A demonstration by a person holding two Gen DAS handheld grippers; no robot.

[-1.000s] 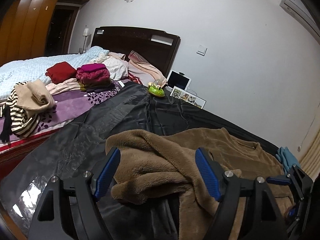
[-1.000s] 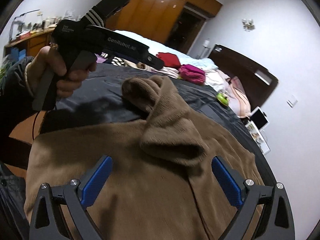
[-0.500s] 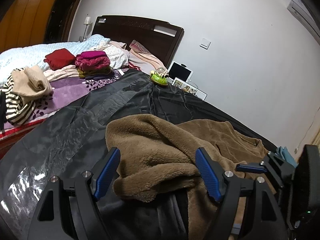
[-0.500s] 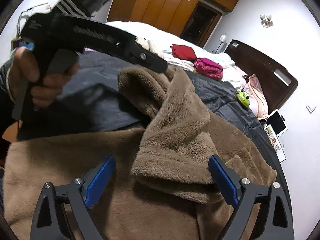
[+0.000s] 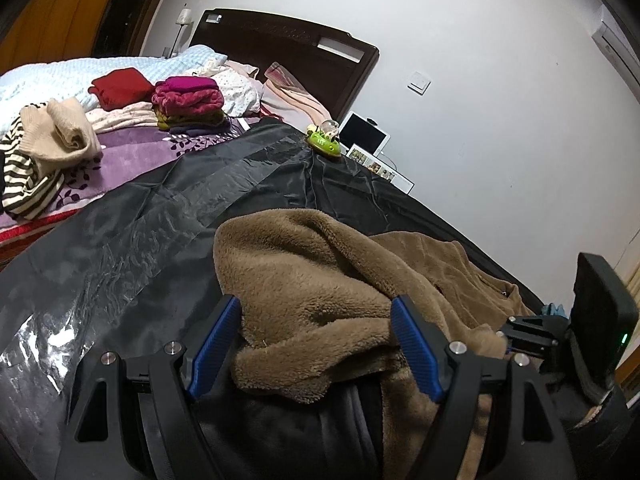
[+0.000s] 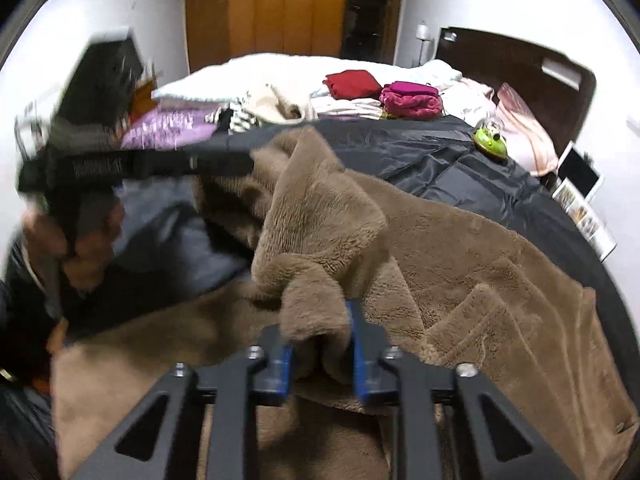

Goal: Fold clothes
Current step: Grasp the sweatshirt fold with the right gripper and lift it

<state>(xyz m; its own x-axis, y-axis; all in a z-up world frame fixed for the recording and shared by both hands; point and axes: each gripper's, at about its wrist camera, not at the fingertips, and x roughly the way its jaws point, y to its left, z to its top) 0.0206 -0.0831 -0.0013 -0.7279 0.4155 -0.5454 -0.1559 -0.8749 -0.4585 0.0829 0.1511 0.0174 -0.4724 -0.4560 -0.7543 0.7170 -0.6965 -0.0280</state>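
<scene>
Far left in the left wrist view: striped garment and beige sweater heaped on the purple bedspread. Beyond them, folded red garment and stack of magenta folded clothes, dark headboard behind. Black sheet spread over the near part of the bed, glossy and creased. Near centre: left hand-held gripper open, blue pads wide apart, a bunched fold of the brown fleece garment lying between them, touching neither pad clearly. Rest of the fleece spread flat to the right on the black sheet. Further back, green toy at the sheet's far edge, white tablet against the wall just beside it. At far right, body of the other tool partly in view.

In the right wrist view, from the left: blurred hand around the left tool's handle, its fingers reaching into a raised ridge of brown fleece. Near centre: right hand-held gripper closed on a thick tuft of the brown fleece garment, blue pads pressing it from both sides, cloth lifted above the flat part. To the right, flat fleece with a pocket seam, lying on the black sheet.
</scene>
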